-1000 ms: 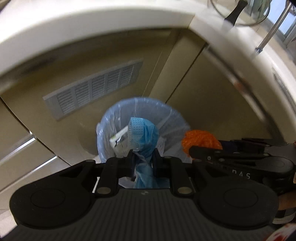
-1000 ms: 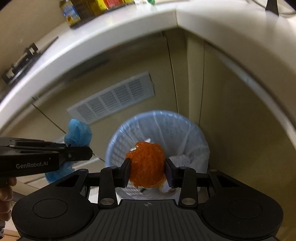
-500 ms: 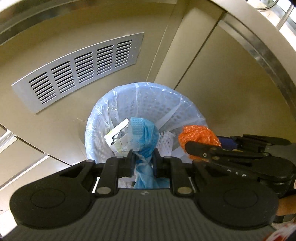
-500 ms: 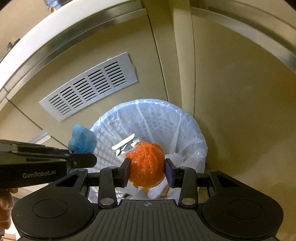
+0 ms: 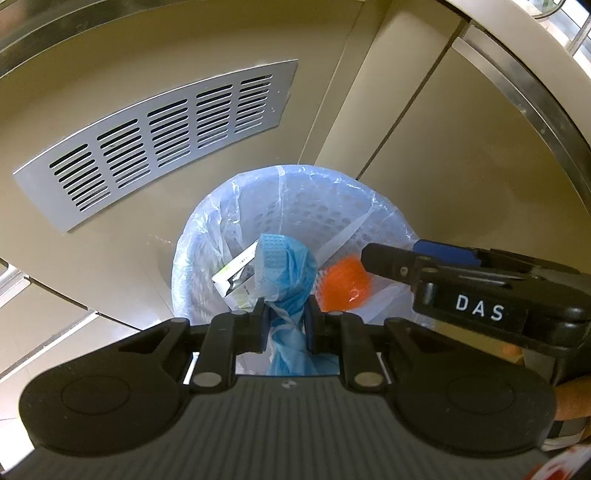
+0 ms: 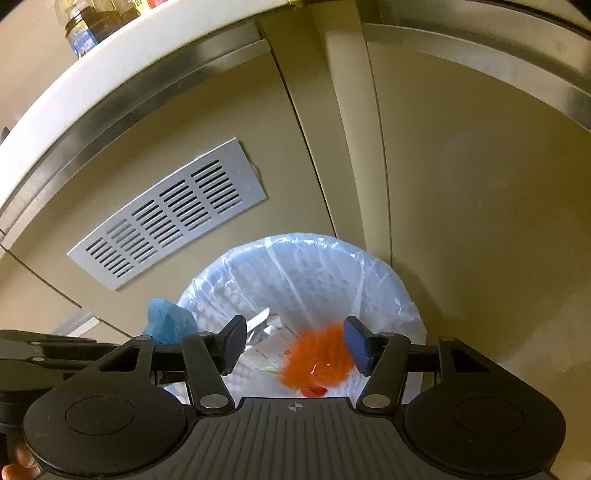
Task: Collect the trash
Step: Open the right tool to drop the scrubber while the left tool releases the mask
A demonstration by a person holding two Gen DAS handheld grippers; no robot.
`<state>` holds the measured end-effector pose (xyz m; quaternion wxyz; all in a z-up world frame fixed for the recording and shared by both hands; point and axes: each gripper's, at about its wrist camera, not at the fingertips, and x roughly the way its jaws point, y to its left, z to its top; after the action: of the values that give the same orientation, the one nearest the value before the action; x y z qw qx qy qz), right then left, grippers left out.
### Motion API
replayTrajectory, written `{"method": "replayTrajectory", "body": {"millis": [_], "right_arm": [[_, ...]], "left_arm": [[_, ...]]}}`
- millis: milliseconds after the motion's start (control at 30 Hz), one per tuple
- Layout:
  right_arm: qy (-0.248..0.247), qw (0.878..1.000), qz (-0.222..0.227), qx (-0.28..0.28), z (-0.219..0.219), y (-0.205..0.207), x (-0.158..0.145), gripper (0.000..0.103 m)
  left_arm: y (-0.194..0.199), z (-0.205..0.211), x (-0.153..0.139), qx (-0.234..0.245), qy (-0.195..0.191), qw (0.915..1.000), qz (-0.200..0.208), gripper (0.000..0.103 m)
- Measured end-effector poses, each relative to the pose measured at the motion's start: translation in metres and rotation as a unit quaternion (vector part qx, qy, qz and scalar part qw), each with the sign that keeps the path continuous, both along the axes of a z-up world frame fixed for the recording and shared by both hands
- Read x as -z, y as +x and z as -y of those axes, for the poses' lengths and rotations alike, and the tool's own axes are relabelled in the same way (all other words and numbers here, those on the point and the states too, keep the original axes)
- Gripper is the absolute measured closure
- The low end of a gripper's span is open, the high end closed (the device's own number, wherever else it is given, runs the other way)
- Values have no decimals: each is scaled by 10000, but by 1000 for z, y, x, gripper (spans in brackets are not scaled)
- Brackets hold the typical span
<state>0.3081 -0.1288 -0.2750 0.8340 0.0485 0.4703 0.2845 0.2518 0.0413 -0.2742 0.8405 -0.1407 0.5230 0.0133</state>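
A perforated waste bin [image 5: 295, 206] [image 6: 314, 266] lined with a clear plastic bag stands on the floor against the cabinets, with paper wrappers [image 5: 236, 275] inside. My left gripper [image 5: 286, 325] is shut on a crumpled blue face mask [image 5: 288, 280] above the bin's near rim. My right gripper [image 6: 295, 345] hovers over the bin with its jaws opening. An orange net ball [image 6: 317, 360] [image 5: 345, 284], blurred, is loose between the pads and falling into the bin. The blue mask [image 6: 168, 321] also shows at the left of the right wrist view.
Beige cabinet doors surround the bin, one with a grey slatted vent [image 5: 166, 136] [image 6: 173, 210]. A white counter edge [image 6: 110, 74] with a metal trim runs above, bottles [image 6: 85, 26] on it. A person's fingers [image 6: 18, 461] hold the left tool.
Both grippers sank closer to the bin. The right jaws spread apart and let go of the orange net ball, which drops. The left stays clamped on the mask.
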Motion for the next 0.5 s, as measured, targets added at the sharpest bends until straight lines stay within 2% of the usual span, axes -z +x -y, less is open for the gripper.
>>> {"method": "replayTrajectory", "body": {"millis": [500], "right_arm": [[-757, 9969, -220, -22, 11, -10, -1, 44]], "left_arm": [[4, 9, -1, 213, -112, 9997, -19, 85]]}}
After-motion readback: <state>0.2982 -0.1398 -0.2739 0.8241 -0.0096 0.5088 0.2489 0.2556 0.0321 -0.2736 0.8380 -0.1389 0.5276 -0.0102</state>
